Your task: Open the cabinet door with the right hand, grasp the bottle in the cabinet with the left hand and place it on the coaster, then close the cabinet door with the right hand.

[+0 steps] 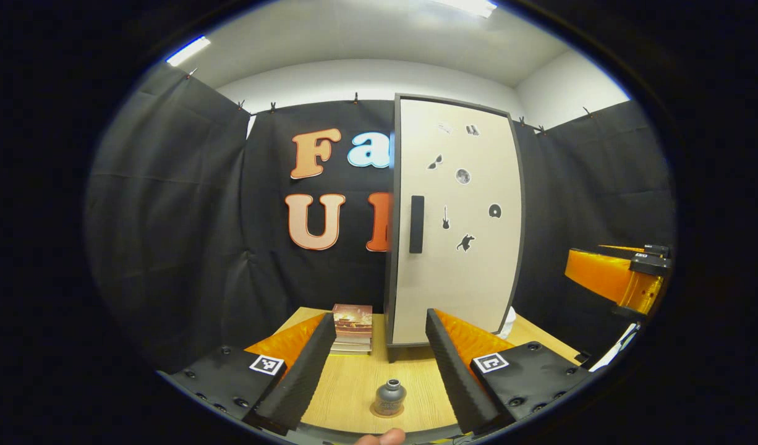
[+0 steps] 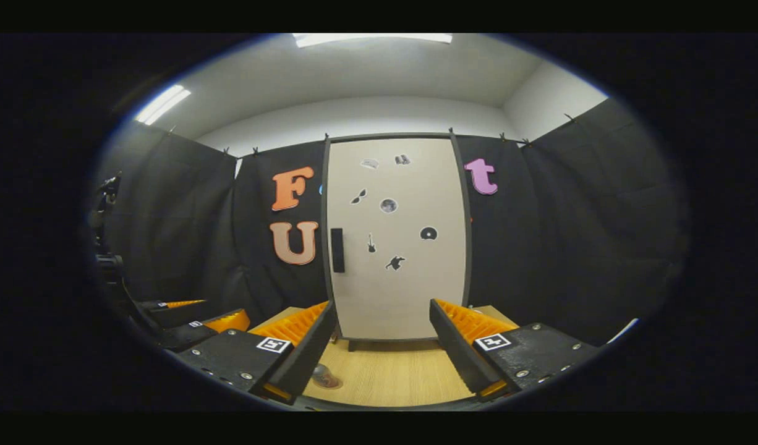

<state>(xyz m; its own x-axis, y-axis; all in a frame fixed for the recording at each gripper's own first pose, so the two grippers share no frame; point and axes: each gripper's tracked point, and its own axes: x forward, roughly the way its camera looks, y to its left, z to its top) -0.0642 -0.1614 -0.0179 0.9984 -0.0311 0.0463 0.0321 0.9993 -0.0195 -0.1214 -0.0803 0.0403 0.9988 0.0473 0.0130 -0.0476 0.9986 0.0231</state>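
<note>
Bottle [image 1: 389, 398] is sitting upright on the coaster [image 1: 387, 412] on the table [image 1: 354, 383], at 6 o'clock between the left gripper's [image 1: 374, 364] 2 spread fingers. Cabinet door [image 1: 456, 216] is standing closed at 12 o'clock, books [image 1: 352, 328] at its 9. Right gripper [image 2: 382, 352] is hanging spread, pinching nothing, facing the door.

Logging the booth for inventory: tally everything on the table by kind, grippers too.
Cabinet: 1
Bottle: 1
Coaster: 1
Book stack: 1
Grippers: 2, left gripper and right gripper
Total: 6
</note>
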